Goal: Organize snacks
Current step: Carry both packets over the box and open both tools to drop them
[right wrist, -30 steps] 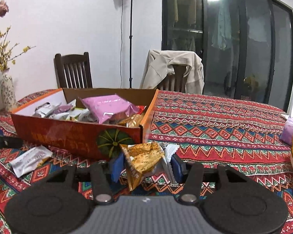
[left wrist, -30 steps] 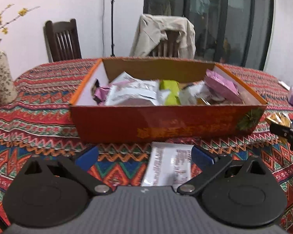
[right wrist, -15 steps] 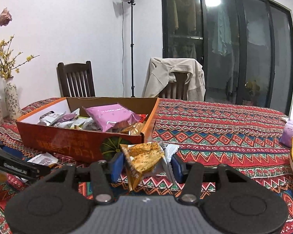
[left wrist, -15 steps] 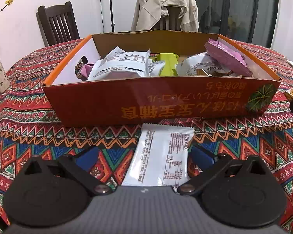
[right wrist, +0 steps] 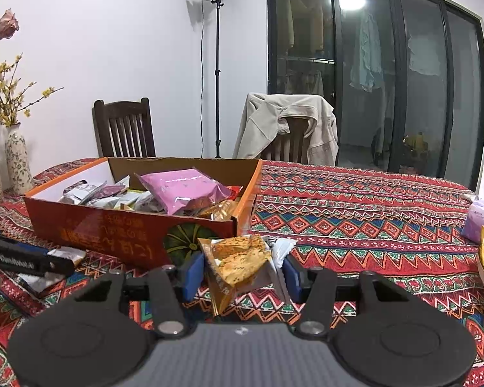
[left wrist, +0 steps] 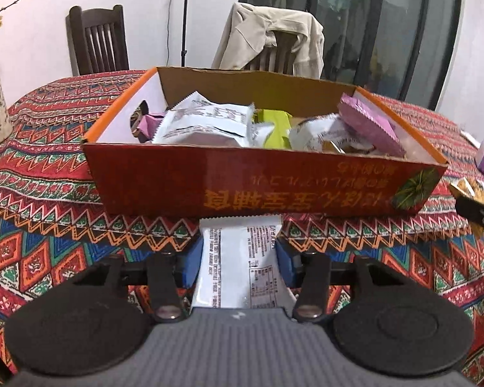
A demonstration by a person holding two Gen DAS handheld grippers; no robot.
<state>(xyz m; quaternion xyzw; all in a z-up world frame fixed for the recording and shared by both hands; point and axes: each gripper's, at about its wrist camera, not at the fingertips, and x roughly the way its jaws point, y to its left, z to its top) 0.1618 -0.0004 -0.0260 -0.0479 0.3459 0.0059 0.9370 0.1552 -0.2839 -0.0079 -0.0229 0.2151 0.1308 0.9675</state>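
A: Where was the white snack packet (left wrist: 238,264) seen?

B: Low in the frame's centre, on the patterned tablecloth (left wrist: 48,225). The left gripper (left wrist: 238,259) was closing on it, pads at both edges. The orange cardboard box (left wrist: 261,187), crammed with packets, was directly beyond it.

A: And the right gripper (right wrist: 242,269)?

B: It was clamped on a golden snack packet (right wrist: 238,261), beside the box's corner.

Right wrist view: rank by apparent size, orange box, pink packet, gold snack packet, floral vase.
1. orange box, largest by far.
2. pink packet and gold snack packet: similar; the gold one sits much nearer the camera in the right gripper, so unranked.
3. floral vase, smallest, though farthest back.
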